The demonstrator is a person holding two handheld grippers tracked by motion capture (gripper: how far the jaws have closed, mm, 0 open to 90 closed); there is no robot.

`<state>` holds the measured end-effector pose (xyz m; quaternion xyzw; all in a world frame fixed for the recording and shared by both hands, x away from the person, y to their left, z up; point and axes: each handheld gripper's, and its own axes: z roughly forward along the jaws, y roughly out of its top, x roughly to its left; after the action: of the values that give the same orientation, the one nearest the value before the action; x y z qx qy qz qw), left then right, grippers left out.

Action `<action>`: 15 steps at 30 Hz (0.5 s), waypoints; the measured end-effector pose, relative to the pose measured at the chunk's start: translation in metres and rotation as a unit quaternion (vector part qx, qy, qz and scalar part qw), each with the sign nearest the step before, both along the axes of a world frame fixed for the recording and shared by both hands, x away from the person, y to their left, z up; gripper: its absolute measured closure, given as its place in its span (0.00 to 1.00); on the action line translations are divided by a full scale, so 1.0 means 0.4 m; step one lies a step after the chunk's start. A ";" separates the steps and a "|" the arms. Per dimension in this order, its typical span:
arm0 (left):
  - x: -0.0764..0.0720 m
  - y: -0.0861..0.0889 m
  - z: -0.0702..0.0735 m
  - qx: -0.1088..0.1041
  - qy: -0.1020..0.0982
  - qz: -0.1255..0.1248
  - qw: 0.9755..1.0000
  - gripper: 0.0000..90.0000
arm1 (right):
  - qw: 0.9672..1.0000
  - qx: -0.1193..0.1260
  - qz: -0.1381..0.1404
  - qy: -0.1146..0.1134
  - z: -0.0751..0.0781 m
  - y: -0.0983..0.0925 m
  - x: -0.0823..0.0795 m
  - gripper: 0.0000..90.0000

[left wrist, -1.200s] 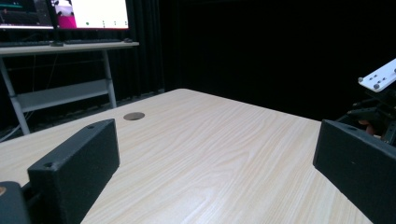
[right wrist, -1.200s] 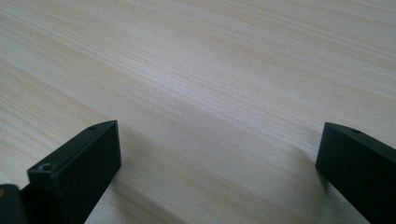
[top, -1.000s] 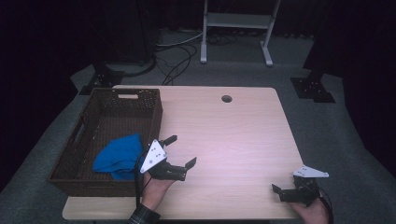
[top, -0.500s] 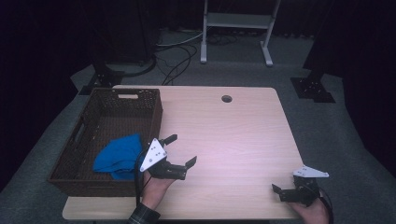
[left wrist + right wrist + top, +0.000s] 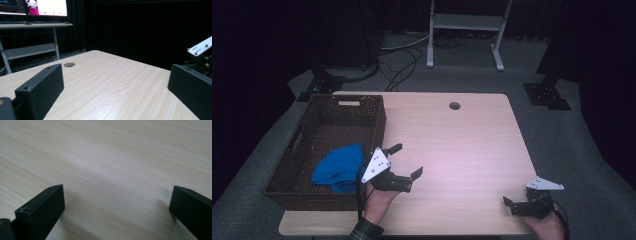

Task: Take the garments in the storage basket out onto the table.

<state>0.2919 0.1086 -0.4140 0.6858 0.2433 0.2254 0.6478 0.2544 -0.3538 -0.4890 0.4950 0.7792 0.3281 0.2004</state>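
A blue cloth (image 5: 338, 168) lies crumpled in the near right corner of a dark wicker basket (image 5: 307, 140) on the left of the wooden table (image 5: 462, 145). My left gripper (image 5: 407, 160) hovers just right of the basket, open, jaws pointing right and nothing between them. In the left gripper view its jaws (image 5: 116, 77) stand wide apart over bare wood. My right gripper (image 5: 509, 205) rests at the table's near right corner, open and empty. Bare tabletop lies between its jaws (image 5: 117, 200) in the right gripper view.
A round cable hole (image 5: 455, 106) sits near the table's far edge. Beyond the table a white metal stand (image 5: 464, 25) and cables (image 5: 399, 55) lie on grey carpet. In the left gripper view the other gripper's white plate (image 5: 200, 47) shows at the right, and a desk with monitors (image 5: 35, 7) stands behind.
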 end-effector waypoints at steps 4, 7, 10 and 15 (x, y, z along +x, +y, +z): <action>-0.001 -0.002 0.007 0.005 -0.004 0.001 1.000 0.00 | 1.000 0.000 0.003 -0.001 0.000 0.001 0.001 0.00; 0.001 -0.001 0.016 0.004 -0.007 0.003 1.000 0.00 | 1.000 0.000 0.003 -0.001 0.000 0.001 0.001 0.00; 0.003 0.002 0.024 0.006 -0.009 0.003 1.000 0.00 | 1.000 0.001 0.003 -0.001 0.000 0.001 0.000 0.00; 0.007 0.004 0.035 0.008 -0.010 0.001 1.000 0.00 | 1.000 0.000 0.001 -0.001 0.000 0.000 0.000 0.00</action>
<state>0.2946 0.1102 -0.4001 0.6885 0.2357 0.2350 0.6443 0.2543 -0.3537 -0.4891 0.4944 0.7792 0.3288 0.2005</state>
